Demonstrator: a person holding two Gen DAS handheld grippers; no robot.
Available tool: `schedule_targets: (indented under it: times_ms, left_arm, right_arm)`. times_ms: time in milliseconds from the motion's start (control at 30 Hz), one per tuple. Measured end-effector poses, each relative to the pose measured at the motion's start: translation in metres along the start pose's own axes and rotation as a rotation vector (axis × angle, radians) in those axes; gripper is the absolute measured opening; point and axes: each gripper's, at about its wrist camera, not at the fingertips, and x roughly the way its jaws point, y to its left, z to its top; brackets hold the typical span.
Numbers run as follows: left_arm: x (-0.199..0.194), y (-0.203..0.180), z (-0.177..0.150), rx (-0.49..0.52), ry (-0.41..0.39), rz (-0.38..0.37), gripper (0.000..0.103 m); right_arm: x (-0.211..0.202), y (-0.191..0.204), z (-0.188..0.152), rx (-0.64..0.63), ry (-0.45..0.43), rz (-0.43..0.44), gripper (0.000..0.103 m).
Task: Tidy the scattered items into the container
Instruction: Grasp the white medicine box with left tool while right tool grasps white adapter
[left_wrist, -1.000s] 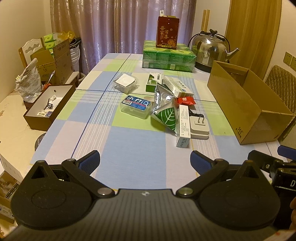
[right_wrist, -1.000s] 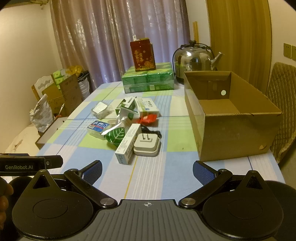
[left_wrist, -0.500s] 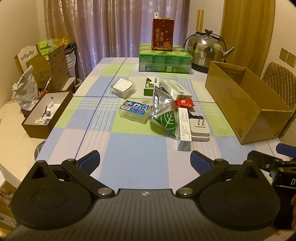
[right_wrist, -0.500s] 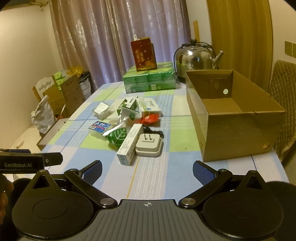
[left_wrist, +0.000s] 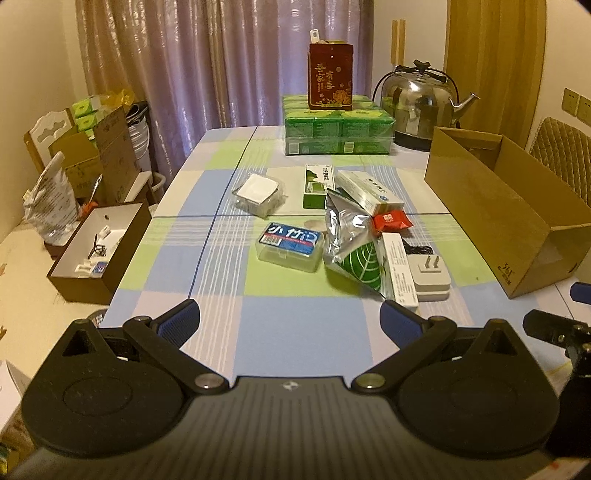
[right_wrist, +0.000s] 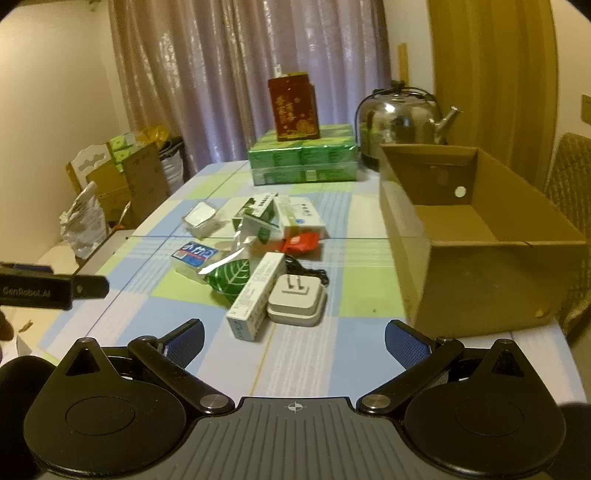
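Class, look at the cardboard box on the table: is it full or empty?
Empty, as far as shown. In the right wrist view the cardboard box stands open-topped and its visible bare floor holds nothing; the near corner inside is hidden by its front wall.

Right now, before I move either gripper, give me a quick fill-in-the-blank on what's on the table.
1. The cardboard box has ____ items inside.
2. The white plug adapter lies beside the long white carton, with its prongs facing ____.
3. The red box stands on the ____ packs.
4. The left gripper and right gripper both have ____ jaws.

Missing: no; up; green; open
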Motion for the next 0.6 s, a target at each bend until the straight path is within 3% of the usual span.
schedule_targets:
  times_ms: [200, 500, 600]
  left_arm:
    - [0.021, 0.004, 0.010, 0.015, 0.004, -0.021, 0.102]
    - [0.060, -0.015, 0.022, 0.068, 0.044, -0.142, 0.102]
    - [0.078, -0.032, 0.023, 0.113, 0.070, -0.192, 0.094]
  right_arm:
    - [0.028, 0.004, 0.003, -0.035, 0.042, 0.006, 0.101]
    - [0.083, -0.009, 0.002, -0.092, 0.115, -0.010, 0.100]
    - [0.098, -0.013, 0.000, -0.103, 0.135, -0.018, 0.100]
